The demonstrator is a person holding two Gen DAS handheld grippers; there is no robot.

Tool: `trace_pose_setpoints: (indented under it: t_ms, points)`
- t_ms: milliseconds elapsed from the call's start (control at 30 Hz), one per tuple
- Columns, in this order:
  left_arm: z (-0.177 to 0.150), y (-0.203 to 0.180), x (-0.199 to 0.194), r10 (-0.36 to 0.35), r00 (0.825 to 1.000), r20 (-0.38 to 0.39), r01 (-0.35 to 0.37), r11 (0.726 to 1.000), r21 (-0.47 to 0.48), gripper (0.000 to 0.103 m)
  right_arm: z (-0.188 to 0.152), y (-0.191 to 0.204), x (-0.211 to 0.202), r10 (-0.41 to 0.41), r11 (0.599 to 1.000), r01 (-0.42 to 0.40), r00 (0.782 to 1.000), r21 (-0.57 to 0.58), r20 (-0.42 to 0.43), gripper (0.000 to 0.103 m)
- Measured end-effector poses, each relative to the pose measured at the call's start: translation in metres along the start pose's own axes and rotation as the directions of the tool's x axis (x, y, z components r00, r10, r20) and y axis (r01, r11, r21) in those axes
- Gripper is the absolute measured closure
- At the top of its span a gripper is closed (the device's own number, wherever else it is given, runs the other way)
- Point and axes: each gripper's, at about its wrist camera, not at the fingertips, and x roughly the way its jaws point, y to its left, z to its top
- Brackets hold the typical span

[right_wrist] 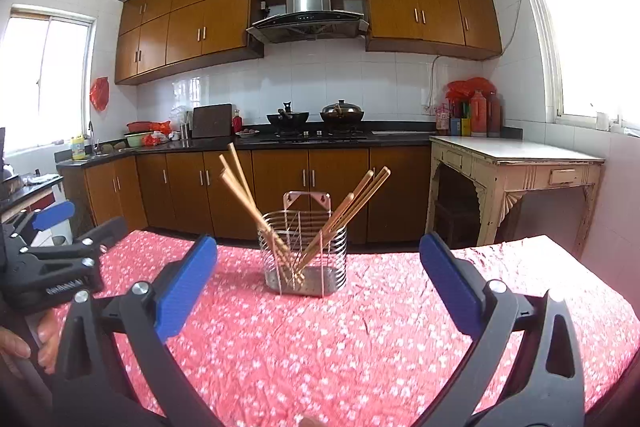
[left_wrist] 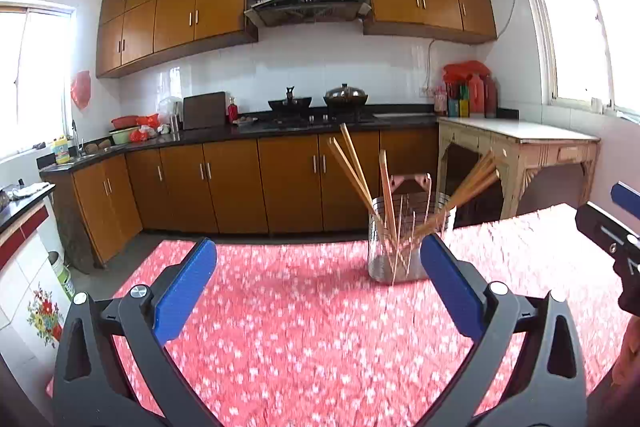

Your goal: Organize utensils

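Observation:
A metal wire utensil holder (right_wrist: pixel 306 255) stands on the table with the red flowered cloth (right_wrist: pixel 320 347), near its far edge. Several wooden chopsticks (right_wrist: pixel 244 187) lean out of it to the left and right. In the left wrist view the holder (left_wrist: pixel 400 247) is ahead and to the right, partly behind my right finger. My left gripper (left_wrist: pixel 318 287) is open and empty above the cloth. My right gripper (right_wrist: pixel 318 287) is open and empty, facing the holder from a short distance. The left gripper shows at the left edge of the right wrist view (right_wrist: pixel 52 259).
Behind the table runs a kitchen counter (right_wrist: pixel 280 141) with a stove, two woks (right_wrist: pixel 316 117) and a sink at the left. A worn cream side table (right_wrist: pixel 516 159) stands at the right under the window. The table's far edge drops to the floor.

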Motion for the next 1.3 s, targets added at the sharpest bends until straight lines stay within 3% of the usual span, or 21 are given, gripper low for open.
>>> trace_pose_setpoints:
  t_ms: [300, 733, 1300]
  points:
    - [-0.026, 0.003, -0.017, 0.015, 1.0, 0.008, -0.014, 0.999, -0.039, 0.002, -0.025, -0.003, -0.019, -0.028, 0.999, 0.027, 0.999, 0.021, 0.029, 0.004]
    - [-0.047, -0.005, -0.033, 0.031, 0.999, 0.031, -0.03, 0.999, -0.029, 0.002, -0.042, 0.003, -0.025, -0.001, 1.0, 0.001, 0.999, -0.008, 0.037, 0.004]
    - [-0.056, 0.001, -0.037, 0.031, 0.999, 0.039, -0.03, 0.998, -0.047, 0.002, -0.05, 0.004, -0.027, -0.01, 1.0, 0.011, 0.999, -0.019, 0.051, 0.004]
